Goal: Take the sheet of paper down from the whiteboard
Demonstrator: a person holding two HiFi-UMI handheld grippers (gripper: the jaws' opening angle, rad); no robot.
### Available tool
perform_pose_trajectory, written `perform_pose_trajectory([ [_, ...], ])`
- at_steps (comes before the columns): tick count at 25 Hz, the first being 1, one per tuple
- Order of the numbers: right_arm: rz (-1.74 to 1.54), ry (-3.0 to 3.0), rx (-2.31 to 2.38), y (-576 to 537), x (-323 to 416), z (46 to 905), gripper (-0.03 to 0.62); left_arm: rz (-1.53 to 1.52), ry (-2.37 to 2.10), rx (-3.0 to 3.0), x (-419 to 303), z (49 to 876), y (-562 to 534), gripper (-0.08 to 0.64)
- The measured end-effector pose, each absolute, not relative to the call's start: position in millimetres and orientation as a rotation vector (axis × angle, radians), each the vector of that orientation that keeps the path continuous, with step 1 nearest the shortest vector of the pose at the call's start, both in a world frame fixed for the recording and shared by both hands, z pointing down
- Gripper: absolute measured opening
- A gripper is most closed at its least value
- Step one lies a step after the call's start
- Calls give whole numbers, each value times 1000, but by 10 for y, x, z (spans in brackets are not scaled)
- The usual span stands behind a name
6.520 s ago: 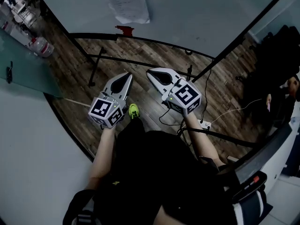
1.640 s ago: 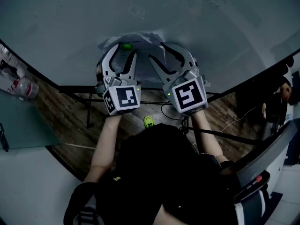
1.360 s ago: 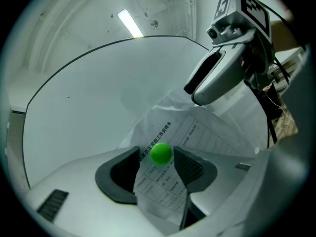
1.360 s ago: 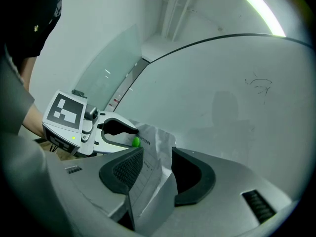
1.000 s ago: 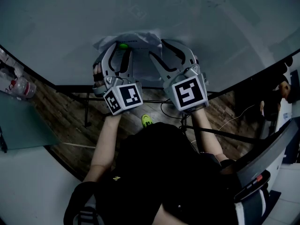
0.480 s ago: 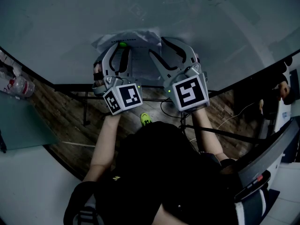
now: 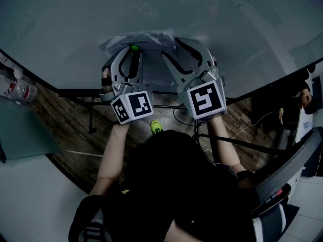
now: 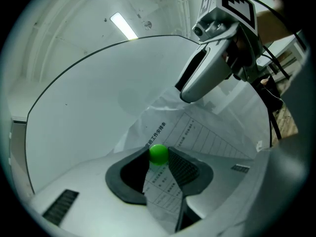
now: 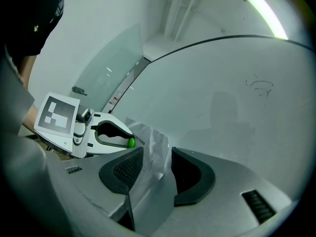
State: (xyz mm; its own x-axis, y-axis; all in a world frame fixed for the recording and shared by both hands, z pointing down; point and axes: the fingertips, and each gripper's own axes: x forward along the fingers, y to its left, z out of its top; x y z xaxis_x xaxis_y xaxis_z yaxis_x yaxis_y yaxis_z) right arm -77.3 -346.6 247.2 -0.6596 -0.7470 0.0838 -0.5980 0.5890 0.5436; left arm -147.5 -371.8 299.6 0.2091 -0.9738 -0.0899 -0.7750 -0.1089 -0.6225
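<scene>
A creased printed sheet of paper (image 7: pixel 151 67) hangs on the whiteboard (image 7: pixel 212 14), pinned near its top by a round green magnet (image 7: pixel 134 48). My left gripper (image 7: pixel 132 50) points at the board. Its jaws are closing, and its pads (image 8: pixel 183 168) touch the green magnet (image 8: pixel 158 153) on both sides, with the paper (image 8: pixel 207 137) running down between them. My right gripper (image 7: pixel 171 48) is at the sheet's right edge. Its jaws stand wide apart, and the crumpled edge of the paper (image 9: pixel 153 147) rises loose between them without being pinched.
The whiteboard's lower frame bar (image 7: pixel 86 91) runs just under both grippers. A plastic bottle (image 7: pixel 22 91) lies on the wooden floor at left, next to a glass panel (image 7: pixel 20 130). Cables (image 7: pixel 237 142) trail at right, by a chair (image 7: pixel 282 180).
Both grippers rose from above the floor to the sheet on the board. In the last second the left jaws narrowed around the green magnet, and neither hand shifted.
</scene>
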Motion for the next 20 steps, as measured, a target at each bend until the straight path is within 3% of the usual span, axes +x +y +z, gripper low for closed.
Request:
perform_pose_trajectory([
  [20, -779, -2477, 1118, -3519, -807, 2352, 138, -483, 1604, -1939, -1484, 2988, -3711, 146],
])
